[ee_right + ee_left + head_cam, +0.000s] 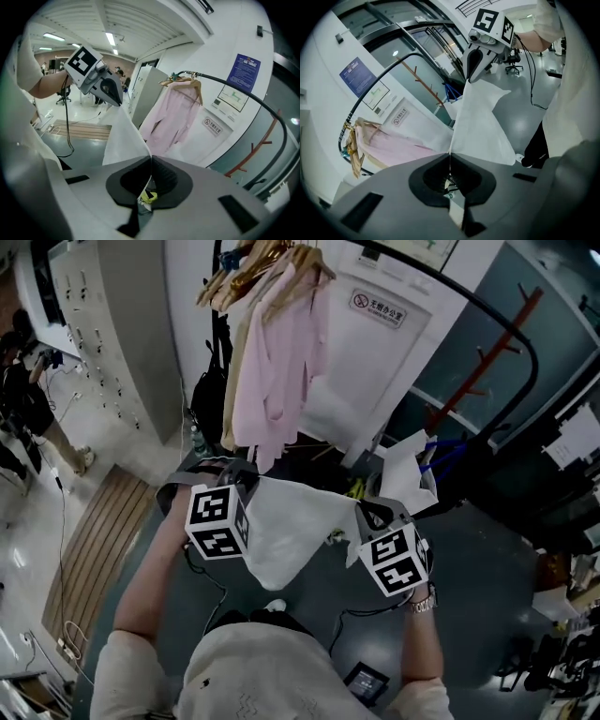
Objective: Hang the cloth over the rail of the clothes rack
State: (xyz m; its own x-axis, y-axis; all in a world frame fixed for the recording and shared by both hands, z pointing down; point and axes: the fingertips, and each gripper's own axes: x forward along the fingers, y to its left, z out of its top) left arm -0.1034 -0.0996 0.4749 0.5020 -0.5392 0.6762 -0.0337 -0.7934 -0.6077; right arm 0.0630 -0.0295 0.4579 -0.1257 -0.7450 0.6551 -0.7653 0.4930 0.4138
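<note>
At the left of the head view a slatted wooden board (94, 549) lies on the grey floor (487, 596). The left gripper (253, 482) is clenched on one upper corner of the white cloth (295, 531). Its own view shows the jaws pressed together with the cloth's edge pinched between them. The cloth spreads between the two grippers and sags in the middle. It is held in the air on the near side of the clothes rack. Beyond it a pink shirt (281, 371) hangs from a wooden hanger (248, 273). The right gripper (362, 512) is clamped the same way on the cloth's other corner. The black rail (469, 296) arcs above and to the right, well apart from the cloth.
</note>
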